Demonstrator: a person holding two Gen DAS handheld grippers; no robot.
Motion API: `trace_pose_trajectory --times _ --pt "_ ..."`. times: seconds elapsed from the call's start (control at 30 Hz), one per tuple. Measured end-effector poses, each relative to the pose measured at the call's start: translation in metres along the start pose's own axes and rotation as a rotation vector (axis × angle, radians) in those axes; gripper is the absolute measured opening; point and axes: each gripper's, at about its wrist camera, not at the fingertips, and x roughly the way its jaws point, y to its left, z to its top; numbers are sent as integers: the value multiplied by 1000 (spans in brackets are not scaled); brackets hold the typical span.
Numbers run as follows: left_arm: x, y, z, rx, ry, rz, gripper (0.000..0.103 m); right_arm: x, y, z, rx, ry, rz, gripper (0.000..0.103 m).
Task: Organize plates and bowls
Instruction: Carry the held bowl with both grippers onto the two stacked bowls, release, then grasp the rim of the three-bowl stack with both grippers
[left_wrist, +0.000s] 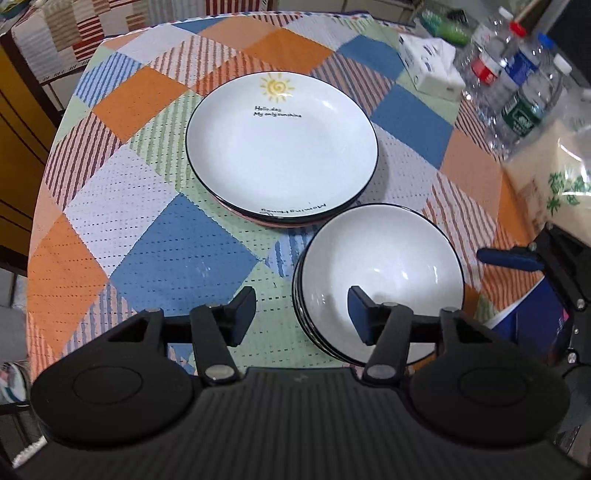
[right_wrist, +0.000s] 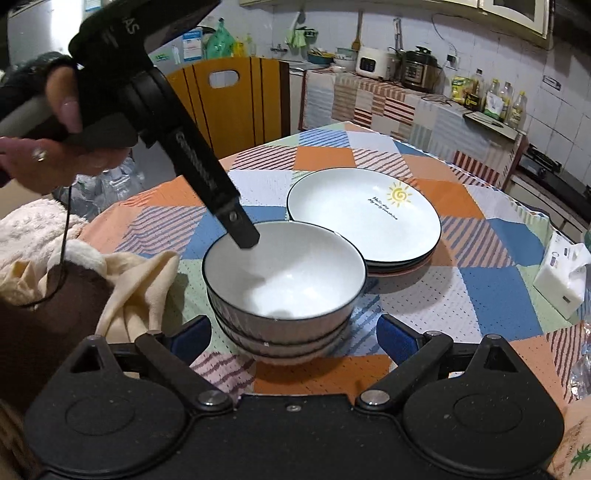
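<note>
On the patchwork tablecloth (left_wrist: 177, 251) we note a stack of white dark-rimmed ceramic bowls (right_wrist: 284, 273), top bowl empty, just beside a stack of white sun-printed plates (left_wrist: 280, 147), also empty. Left gripper (left_wrist: 303, 314): jaws apart, straddling the top bowl's rim, pads not pressing. Right gripper (right_wrist: 293, 338): jaws wide either side of the bowl stack, not touching.

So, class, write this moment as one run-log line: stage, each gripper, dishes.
stage: bowl just stacked | left gripper: open, straddling rim of bowl stack | right gripper: open, empty | plate stack: beside bowls
</note>
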Motion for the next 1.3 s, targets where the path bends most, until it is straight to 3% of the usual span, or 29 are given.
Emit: trace_pose_trajectory --times 0.33,0.67,0.8,1.03,1.3 --pt "32 8 -18 -94 -4 -102 56 58 -27 -27 130 109 153 98" --pt "52 12 -24 -142 16 -118 56 87 -12 -27 86 70 142 98" --pt "55 19 -29 -182 -5 -158 56 97 -12 -29 96 45 107 99" --pt "61 27 -33 -240 -20 -231 51 104 7 -33 -12 -27 39 100" --pt "58 21 -31 -198 3 -214 48 99 6 -36 10 -51 32 98"
